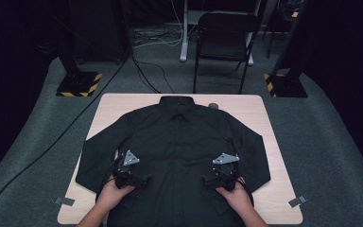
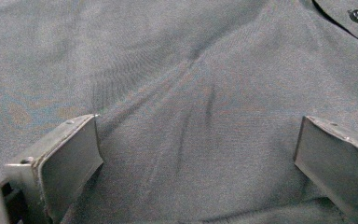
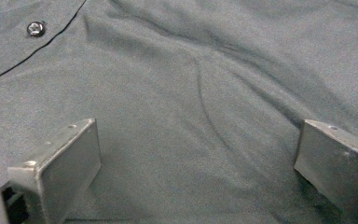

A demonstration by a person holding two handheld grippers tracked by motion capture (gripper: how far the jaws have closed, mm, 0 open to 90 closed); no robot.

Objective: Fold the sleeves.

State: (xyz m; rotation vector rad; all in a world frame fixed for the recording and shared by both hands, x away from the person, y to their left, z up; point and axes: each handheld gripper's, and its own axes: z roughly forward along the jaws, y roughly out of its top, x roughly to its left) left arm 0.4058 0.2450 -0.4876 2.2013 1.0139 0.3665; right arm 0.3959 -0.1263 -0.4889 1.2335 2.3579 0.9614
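Black button-up cotton shirt [image 1: 177, 142] lies flat on the table; your left gripper [image 1: 131, 177] and right gripper [image 1: 221, 178] hover low over its front, jaws wide apart, nothing clamped.

A light wooden table [image 1: 269, 142] stands on grey carpet [image 1: 331, 156]. Beyond it sit a black folding chair [image 1: 224, 40], two hazard-striped stand bases [image 1: 79, 84], and loose cables [image 1: 146, 75].

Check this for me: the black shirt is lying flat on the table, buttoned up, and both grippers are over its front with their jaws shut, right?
Not quite: the jaws are open. Each gripper view shows them standing wide apart over the shirt with nothing pinched. In the high view the left gripper and right gripper sit over its buttoned front on the table.
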